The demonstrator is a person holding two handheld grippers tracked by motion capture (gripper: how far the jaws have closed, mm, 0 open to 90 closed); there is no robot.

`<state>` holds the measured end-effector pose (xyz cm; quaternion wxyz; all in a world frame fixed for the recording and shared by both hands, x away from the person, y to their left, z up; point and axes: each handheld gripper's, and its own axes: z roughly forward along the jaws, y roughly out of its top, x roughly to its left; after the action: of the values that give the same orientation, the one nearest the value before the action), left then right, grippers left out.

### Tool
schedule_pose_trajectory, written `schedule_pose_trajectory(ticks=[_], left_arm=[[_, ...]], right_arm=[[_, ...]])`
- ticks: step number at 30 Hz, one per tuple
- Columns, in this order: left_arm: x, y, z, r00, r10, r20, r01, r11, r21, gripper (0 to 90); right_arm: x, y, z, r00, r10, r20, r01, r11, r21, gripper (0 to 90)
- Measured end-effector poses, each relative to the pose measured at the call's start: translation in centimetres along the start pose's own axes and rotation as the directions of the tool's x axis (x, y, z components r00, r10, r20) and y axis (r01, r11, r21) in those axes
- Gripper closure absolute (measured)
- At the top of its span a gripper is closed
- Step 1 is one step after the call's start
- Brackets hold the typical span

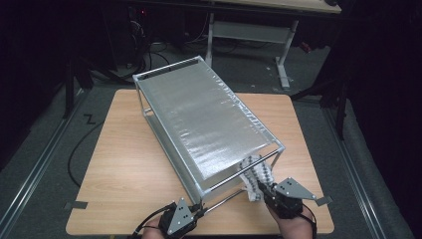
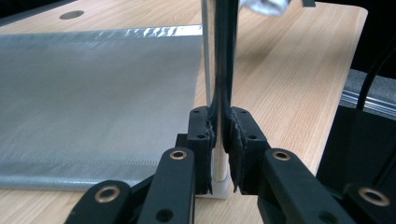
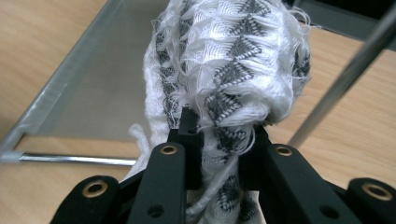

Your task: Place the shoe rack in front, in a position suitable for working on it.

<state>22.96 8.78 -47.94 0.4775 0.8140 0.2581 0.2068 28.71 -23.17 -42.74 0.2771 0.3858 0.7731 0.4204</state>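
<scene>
The left gripper [image 2: 218,140] clamps a metal post [image 2: 218,56] of the rack [image 1: 209,114]. The right gripper [image 3: 219,140] pinches a white-and-grey cloth [image 3: 233,60] at the rack's near corner, seemingly just under its top shelf.

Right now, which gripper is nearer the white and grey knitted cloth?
Right. The right gripper has its jaws clamped on the white and grey knitted cloth; the left gripper grips the metal rack's post, apart.

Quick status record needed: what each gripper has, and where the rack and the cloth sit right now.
left gripper: shut on the rack's near corner post
right gripper: shut on the cloth
rack: metal frame with mesh shelves, set at an angle on the table
cloth: white and grey knit, bunched, at the rack's near right end beside the lower shelf
</scene>
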Motion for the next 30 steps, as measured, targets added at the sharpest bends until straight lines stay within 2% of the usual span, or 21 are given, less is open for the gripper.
schedule_pose_trajectory(ticks=[9,11,19,27,28,30], left_arm=[[0.0,-0.3,-0.7,0.9997,0.011,-0.022,-0.011,0.9999,0.011,79.1],[0.0,-0.3,-0.7,0.9996,0.015,-0.023,-0.015,0.9998,0.010,79.0],[-0.2,-0.2,-0.4,0.9994,0.030,-0.015,-0.030,0.9995,0.007,78.9],[-0.2,-0.1,-0.2,0.9994,0.034,-0.006,-0.034,0.9994,0.006,78.8],[-0.3,-0.1,0.0,0.9998,0.022,-0.003,-0.022,0.9998,-0.003,78.8],[-0.2,0.0,0.0,0.9993,0.038,-0.003,-0.038,0.9993,0.005,78.8]], right_arm=[[-2.7,1.4,-0.7,0.9955,0.091,0.026,-0.089,0.994,-0.056,75.9],[-2.8,1.5,-0.8,0.9957,0.089,0.025,-0.087,0.994,-0.063,76.0],[-2.2,1.7,-1.4,0.9981,0.058,0.023,-0.056,0.995,-0.081,76.1],[-0.6,2.3,-2.1,0.9999,0.011,0.002,-0.011,0.995,-0.097,76.1],[-0.3,2.3,-2.1,1.0000,0.003,-0.003,-0.003,0.995,-0.097,76.2],[0.2,2.4,-2.2,0.9998,-0.012,-0.014,0.011,0.995,-0.098,76.2]])
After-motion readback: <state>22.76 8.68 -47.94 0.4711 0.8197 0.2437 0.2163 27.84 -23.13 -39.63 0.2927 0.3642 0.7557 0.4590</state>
